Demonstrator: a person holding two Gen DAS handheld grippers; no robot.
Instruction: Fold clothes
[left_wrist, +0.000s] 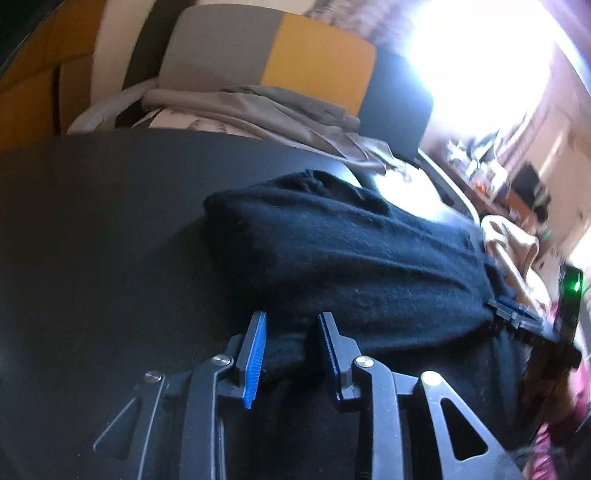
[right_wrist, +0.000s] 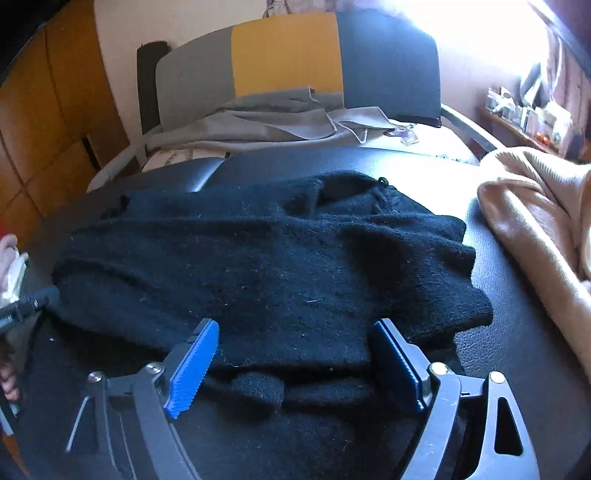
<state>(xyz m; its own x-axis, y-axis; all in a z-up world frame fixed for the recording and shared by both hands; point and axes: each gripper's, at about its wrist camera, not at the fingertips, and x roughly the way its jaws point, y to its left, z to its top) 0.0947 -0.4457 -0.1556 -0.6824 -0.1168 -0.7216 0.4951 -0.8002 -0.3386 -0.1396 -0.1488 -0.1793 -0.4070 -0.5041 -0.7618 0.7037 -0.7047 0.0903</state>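
The black sweater (right_wrist: 266, 266) lies half-folded on the dark surface (left_wrist: 92, 229), the left tool (left_wrist: 291, 332) narrowly pinching its near edge while the right tool (right_wrist: 291, 343) gapes wide around the hem without gripping, so a one-sided pull could skew the fold.

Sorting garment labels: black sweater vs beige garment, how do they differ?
The black sweater is dark, fuzzy knit; the beige garment is pale and ribbed. The sweater lies centred, partly folded; the beige one is bunched at the right edge. Both rest on the black table.
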